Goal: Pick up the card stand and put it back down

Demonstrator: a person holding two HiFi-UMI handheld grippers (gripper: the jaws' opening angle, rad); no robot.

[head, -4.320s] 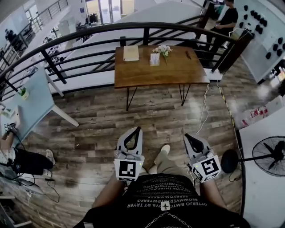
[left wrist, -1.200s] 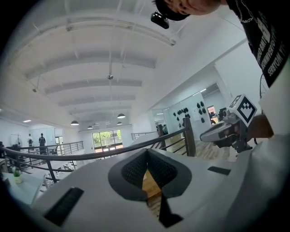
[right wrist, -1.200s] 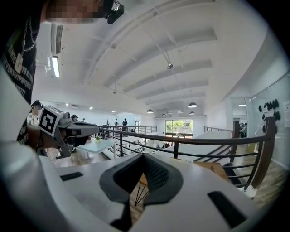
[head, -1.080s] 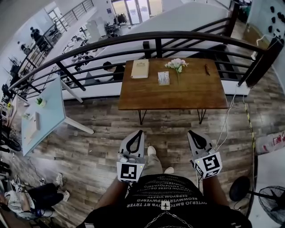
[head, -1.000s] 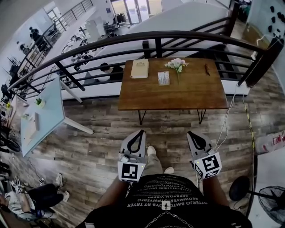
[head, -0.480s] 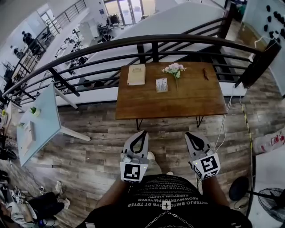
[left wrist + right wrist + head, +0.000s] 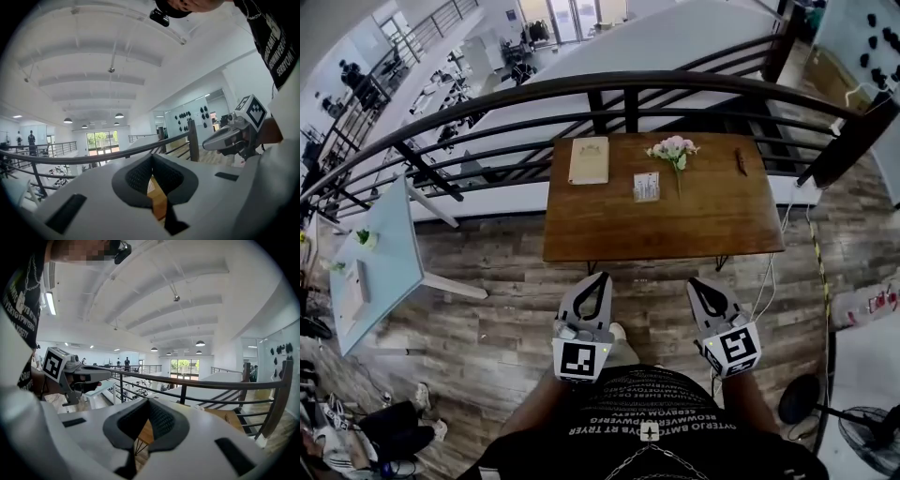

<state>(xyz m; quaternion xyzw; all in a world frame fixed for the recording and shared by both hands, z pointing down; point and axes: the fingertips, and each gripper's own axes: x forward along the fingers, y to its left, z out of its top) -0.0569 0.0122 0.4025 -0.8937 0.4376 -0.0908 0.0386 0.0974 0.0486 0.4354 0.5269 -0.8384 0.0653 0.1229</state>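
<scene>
1. Card stand [image 7: 646, 187] sits on the wooden table [image 7: 712, 220]. It is dead ahead of both pairs of jaws, well apart from them, about midway between the two lines they point along.
2. Left gripper [image 7: 598, 278] has its jaws pressed together and carries nothing. Right gripper [image 7: 695, 283] is just the same, tips touching and empty.
3. Only the head view lays out what the table carries. A notebook [image 7: 589, 160] lies far ahead of the left jaws, and flowers [image 7: 672, 148] sit just beyond the stand. A small dark thing [image 7: 741, 161] lies ahead and to the right of the right jaws.
4. In the left gripper view, just a sliver of brown table wood shows through the loop of the closed pads. The stand can't be picked out there. This view does catch the other gripper, off to the right of these jaws.
5. In the right gripper view, table wood and a thin leg show through the pad loop. More tabletop lies to the right of the jaws, and the railing [image 7: 187, 383] runs beyond them. The left gripper shows off to their left.
</scene>
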